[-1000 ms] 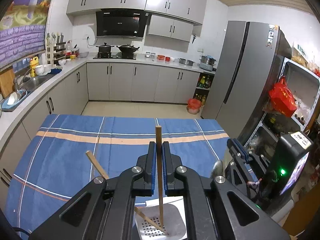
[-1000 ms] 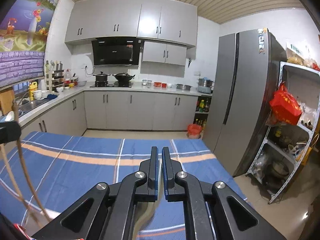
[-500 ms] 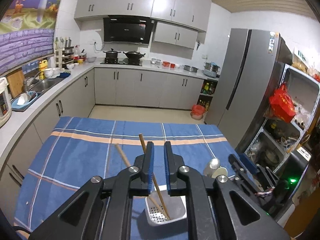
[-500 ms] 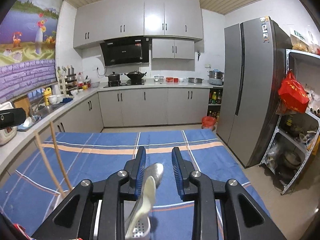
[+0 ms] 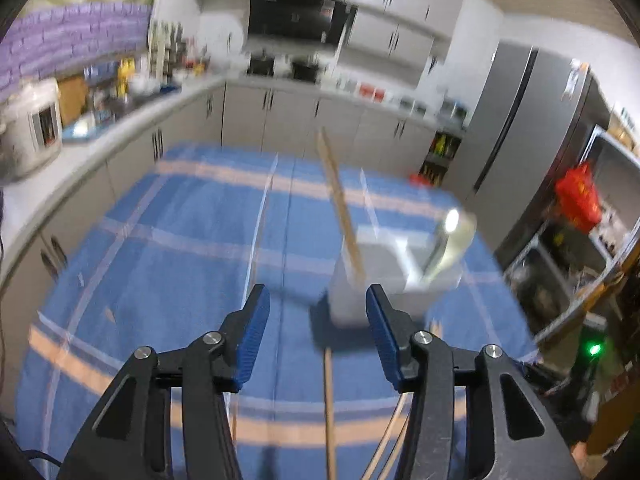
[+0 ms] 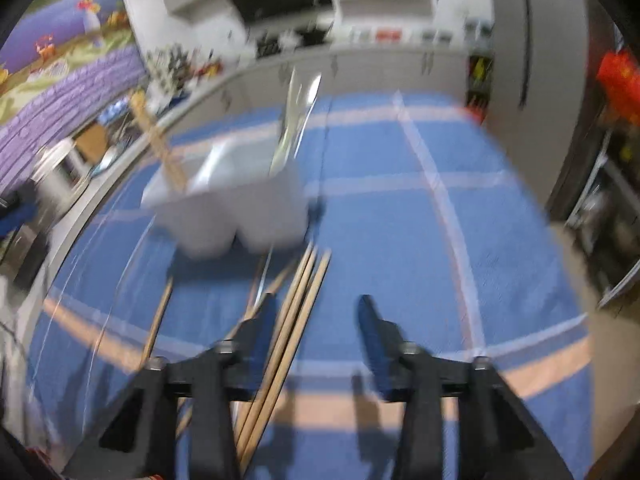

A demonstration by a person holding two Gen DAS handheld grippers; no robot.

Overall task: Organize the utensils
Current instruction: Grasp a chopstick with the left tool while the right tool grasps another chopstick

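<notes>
Both the left gripper (image 5: 318,312) and right gripper (image 6: 316,320) hang spread and empty, jaws just shifting, above the blue tablecloth (image 5: 180,240), where loose chopsticks (image 6: 296,320) lie just before the white holder (image 6: 240,208) with its spoon (image 6: 296,120).

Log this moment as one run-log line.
left gripper: open, empty | right gripper: open, empty | holder: chopstick, spoon inside | loose chopsticks: on tablecloth
</notes>
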